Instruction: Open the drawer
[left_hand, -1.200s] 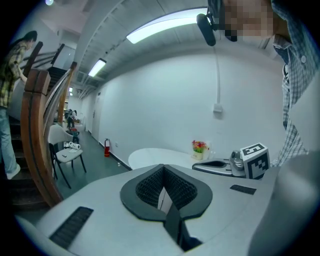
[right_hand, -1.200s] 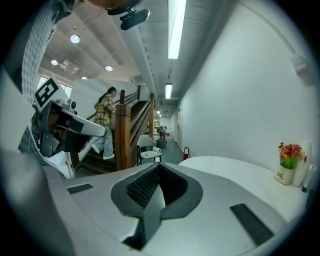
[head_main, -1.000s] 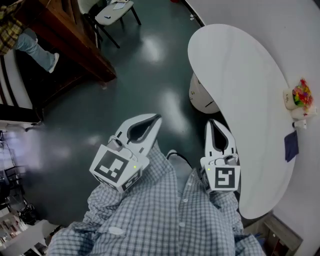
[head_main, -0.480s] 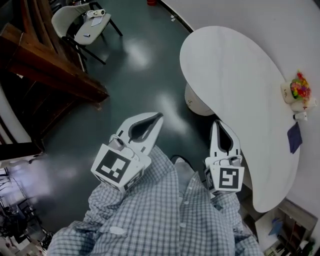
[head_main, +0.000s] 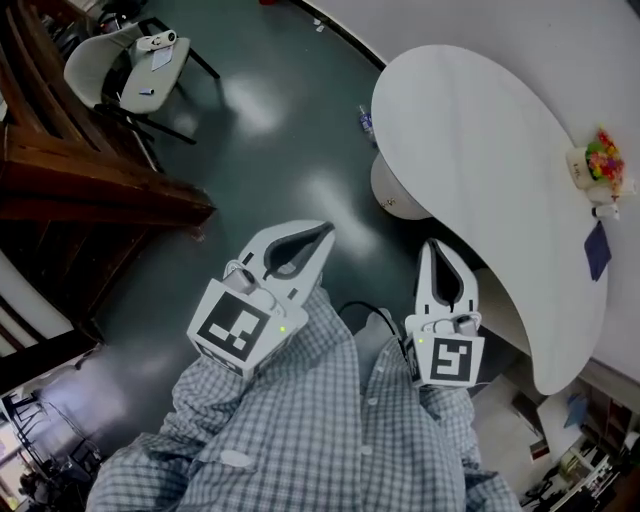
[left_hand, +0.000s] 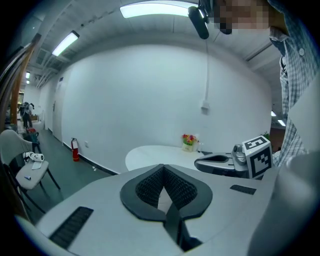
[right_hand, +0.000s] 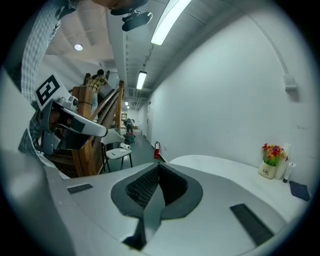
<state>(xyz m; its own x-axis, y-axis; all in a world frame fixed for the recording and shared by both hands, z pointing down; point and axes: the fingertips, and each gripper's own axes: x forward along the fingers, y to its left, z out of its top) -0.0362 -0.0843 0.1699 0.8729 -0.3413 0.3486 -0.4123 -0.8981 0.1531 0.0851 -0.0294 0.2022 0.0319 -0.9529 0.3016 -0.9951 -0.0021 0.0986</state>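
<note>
No drawer shows in any view. My left gripper (head_main: 322, 231) is held in front of the person's checked shirt, above the dark floor, jaws shut with nothing between them. My right gripper (head_main: 437, 246) hangs to its right, just off the near edge of the curved white table (head_main: 480, 130), also shut and empty. In the left gripper view my left gripper (left_hand: 162, 167) points at the table (left_hand: 165, 152), and the right gripper (left_hand: 200, 163) shows at the right. In the right gripper view my right gripper (right_hand: 159, 165) points along the table (right_hand: 220, 170).
A small pot of flowers (head_main: 603, 165) and a dark blue card (head_main: 597, 249) rest at the table's far right. A white chair (head_main: 130, 70) and a wooden stair (head_main: 90, 180) stand at the upper left. Shelves with clutter (head_main: 560, 440) sit at the lower right.
The head view has swung: the table has shifted in the frame, the chair and stair moved left, and shelves came into sight at lower right. Both grippers stay shut in about the same place.
</note>
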